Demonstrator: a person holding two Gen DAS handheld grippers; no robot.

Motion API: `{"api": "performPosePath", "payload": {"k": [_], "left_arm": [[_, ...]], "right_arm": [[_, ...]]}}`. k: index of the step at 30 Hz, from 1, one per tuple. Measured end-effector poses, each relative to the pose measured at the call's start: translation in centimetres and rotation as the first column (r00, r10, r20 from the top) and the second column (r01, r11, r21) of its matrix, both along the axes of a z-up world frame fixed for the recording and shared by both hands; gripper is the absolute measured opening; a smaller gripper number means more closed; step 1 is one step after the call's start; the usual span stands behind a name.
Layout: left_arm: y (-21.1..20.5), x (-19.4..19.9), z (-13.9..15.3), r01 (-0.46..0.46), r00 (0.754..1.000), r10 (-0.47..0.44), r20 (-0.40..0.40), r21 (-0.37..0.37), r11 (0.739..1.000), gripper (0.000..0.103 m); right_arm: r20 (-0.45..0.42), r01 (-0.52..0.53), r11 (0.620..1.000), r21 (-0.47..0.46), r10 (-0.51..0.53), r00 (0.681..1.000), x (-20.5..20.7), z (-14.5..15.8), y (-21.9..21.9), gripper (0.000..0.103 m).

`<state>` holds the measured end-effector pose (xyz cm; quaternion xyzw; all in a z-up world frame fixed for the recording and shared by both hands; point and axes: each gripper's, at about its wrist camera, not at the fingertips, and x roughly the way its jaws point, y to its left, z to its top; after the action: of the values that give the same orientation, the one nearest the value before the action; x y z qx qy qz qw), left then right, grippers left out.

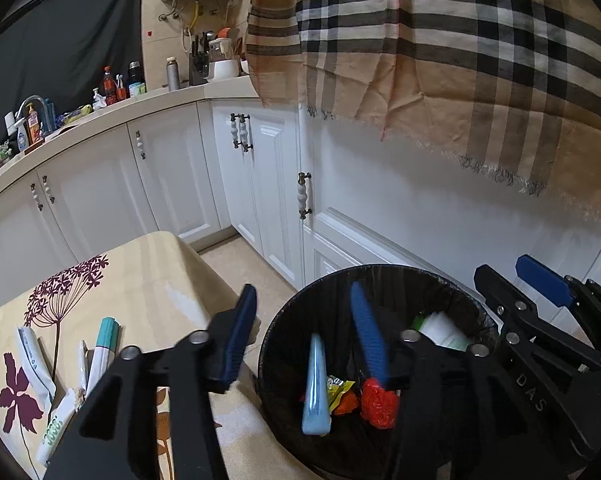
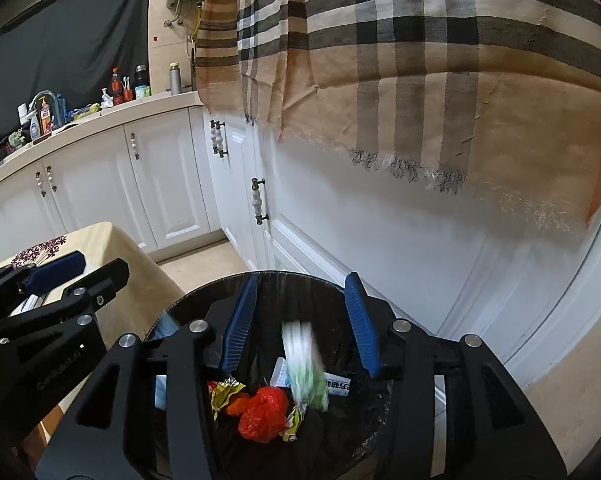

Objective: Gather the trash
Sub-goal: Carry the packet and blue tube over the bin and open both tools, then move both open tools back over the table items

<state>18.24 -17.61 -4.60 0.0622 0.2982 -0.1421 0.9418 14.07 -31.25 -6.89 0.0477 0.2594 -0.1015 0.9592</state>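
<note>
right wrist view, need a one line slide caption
Open right gripper above the black bin, a white-green packet blurred mid-drop.

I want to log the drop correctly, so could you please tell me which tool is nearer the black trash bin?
Right. The right tool hangs open directly over the black trash bin; the left tool is open too, straddling its rim beside the table.

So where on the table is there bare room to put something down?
The tablecloth is bare along its far corner, between the printed purple flower stem and the edge facing the trash bin. The near left part is crowded: the teal-capped tube and the white wrappers lie close together there.
</note>
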Motion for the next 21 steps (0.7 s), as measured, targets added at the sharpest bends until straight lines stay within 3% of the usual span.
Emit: {"api": "performPosePath", "payload": {"k": [10, 21], "left_arm": [[2.6, -1.2, 1.3, -0.050, 0.999, 0.050, 0.005, -0.018, 0.999, 0.067], [11.2, -5.1, 1.7, -0.203, 0.979, 0.203, -0.023, -0.007, 0.979, 0.069]], "right_arm": [[0.005, -0.031, 0.999, 0.010, 0.031, 1.000, -1.1, 1.0, 1.5, 0.046], [-0.004, -0.205, 0.977, 0.050, 0.206, 0.979, -3.2, 1.9, 8.5, 0.046]]}}
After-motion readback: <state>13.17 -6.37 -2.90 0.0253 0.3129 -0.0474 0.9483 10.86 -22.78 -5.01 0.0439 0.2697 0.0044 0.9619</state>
